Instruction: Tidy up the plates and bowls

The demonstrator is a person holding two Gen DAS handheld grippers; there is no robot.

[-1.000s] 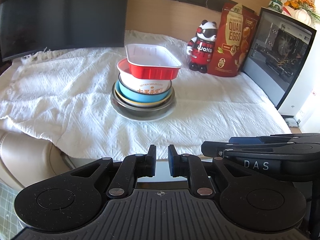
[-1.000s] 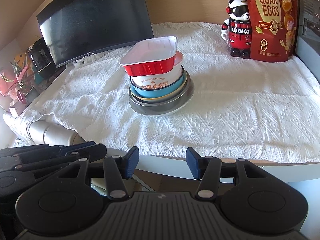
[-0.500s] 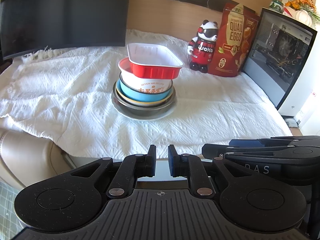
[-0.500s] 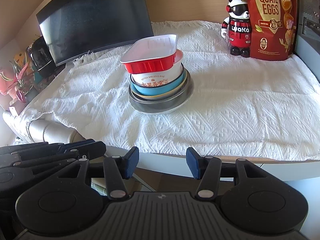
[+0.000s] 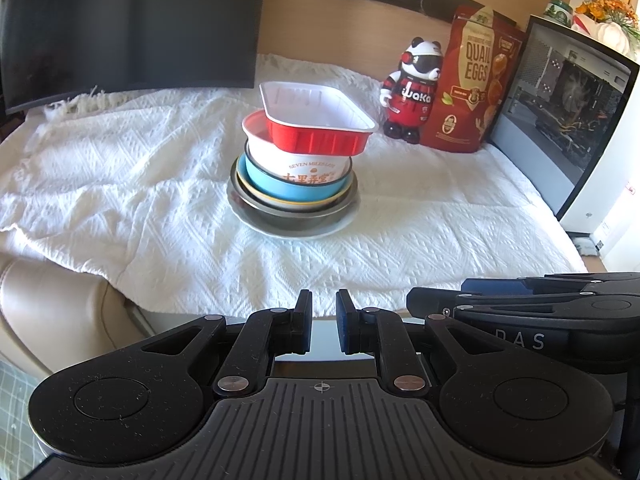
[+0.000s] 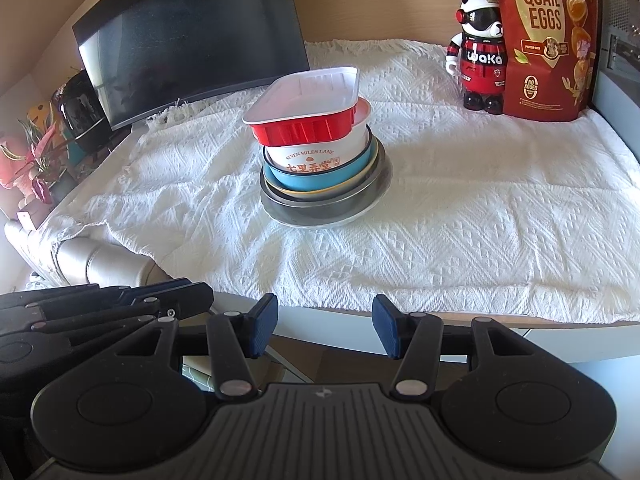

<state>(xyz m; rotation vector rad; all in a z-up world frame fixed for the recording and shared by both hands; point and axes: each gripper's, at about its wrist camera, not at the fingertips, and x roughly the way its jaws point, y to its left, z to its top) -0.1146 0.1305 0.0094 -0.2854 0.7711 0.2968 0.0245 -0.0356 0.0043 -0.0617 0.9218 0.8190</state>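
Note:
A stack of dishes stands mid-table on the white cloth. A red rectangular tray (image 5: pixel 318 126) (image 6: pixel 306 118) lies on top, tilted. Under it sit a white paper bowl (image 5: pixel 298 166) (image 6: pixel 316 152), a blue bowl (image 5: pixel 288 190) (image 6: pixel 320 178), a grey metal bowl (image 5: pixel 296 220) (image 6: pixel 332 208) and a white plate (image 5: pixel 344 224). My left gripper (image 5: pixel 322 322) is almost shut and empty, off the table's front edge. My right gripper (image 6: pixel 324 330) is open and empty, also before the front edge. Each gripper shows in the other's view, the right one (image 5: pixel 532 312) and the left one (image 6: pixel 104 312).
A panda figure (image 5: pixel 414 88) (image 6: pixel 480 60) and a red quail-eggs bag (image 5: pixel 476 80) (image 6: pixel 548 36) stand at the back right. A dark monitor (image 5: pixel 128 24) (image 6: pixel 192 40) stands at the back left. A PC case (image 5: pixel 568 120) lines the right edge. A beige chair (image 5: pixel 48 308) is at the left.
Both grippers have drifted slightly nearer to the table, so the stack looks a little larger. Jaw openings have not changed.

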